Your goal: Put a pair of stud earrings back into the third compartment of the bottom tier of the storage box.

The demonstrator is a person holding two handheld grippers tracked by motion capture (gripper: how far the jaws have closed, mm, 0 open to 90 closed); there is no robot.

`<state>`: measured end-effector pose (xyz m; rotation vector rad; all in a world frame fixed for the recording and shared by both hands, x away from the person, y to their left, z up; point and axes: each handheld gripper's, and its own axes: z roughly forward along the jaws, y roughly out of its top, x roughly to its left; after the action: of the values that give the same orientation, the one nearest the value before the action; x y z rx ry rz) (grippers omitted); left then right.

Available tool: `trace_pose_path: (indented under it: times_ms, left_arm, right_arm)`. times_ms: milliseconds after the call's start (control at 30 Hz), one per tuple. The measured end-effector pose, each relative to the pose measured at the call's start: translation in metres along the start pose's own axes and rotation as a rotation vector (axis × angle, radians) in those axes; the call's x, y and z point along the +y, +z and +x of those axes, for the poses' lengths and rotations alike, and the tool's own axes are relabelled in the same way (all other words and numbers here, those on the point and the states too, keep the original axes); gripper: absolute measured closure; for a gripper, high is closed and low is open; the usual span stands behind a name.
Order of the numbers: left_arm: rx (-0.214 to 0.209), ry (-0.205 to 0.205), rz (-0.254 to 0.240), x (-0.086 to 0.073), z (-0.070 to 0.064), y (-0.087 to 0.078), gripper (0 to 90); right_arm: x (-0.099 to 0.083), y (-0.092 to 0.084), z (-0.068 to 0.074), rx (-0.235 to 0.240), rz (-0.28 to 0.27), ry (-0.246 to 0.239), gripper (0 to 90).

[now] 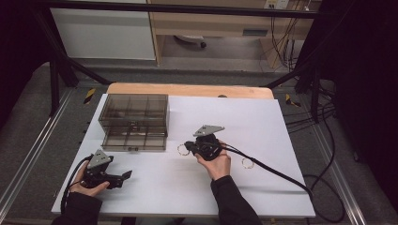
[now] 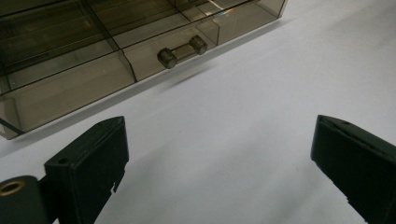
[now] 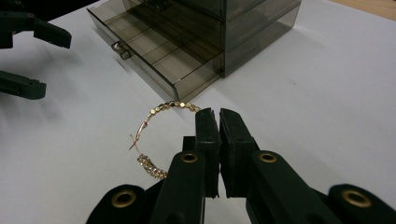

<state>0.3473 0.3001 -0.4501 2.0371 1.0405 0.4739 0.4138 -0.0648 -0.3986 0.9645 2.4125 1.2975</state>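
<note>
**Two bracelets, one drawer box, two grippers**

Your right gripper (image 3: 214, 122) has its jaws pressed together on the edge of a gold bracelet (image 3: 152, 140), which hangs out to one side just above the white table (image 1: 263, 122). A second bracelet (image 1: 247, 163) lies flat beside your right forearm, well apart from the first. Your left gripper (image 1: 123, 177) stands wide open with nothing between its jaws. There is one smoky drawer box (image 1: 134, 121) with its lower drawer (image 2: 70, 88) pulled out. The high view gives both bracelets; the left gripper view gives the drawer's small bar handle (image 2: 182, 51) up close.
</note>
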Motion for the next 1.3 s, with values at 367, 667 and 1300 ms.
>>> trace_pose_path:
  times_ms: [367,667,1300]
  left_arm:
    - [0.0,-0.006,-0.005,0.0,0.0,0.0,4.2]
    - [0.001,-0.006,-0.003,0.0,0.001,-0.001,4.2]
    - [0.002,-0.008,-0.003,-0.001,0.001,-0.001,4.2]
  right_arm:
    - [0.011,0.013,0.007,0.015,-0.006,-0.012,86.9]
    - [0.019,0.025,0.01,0.018,-0.013,-0.017,86.9]
    - [0.032,0.056,0.02,0.038,-0.004,-0.034,86.9]
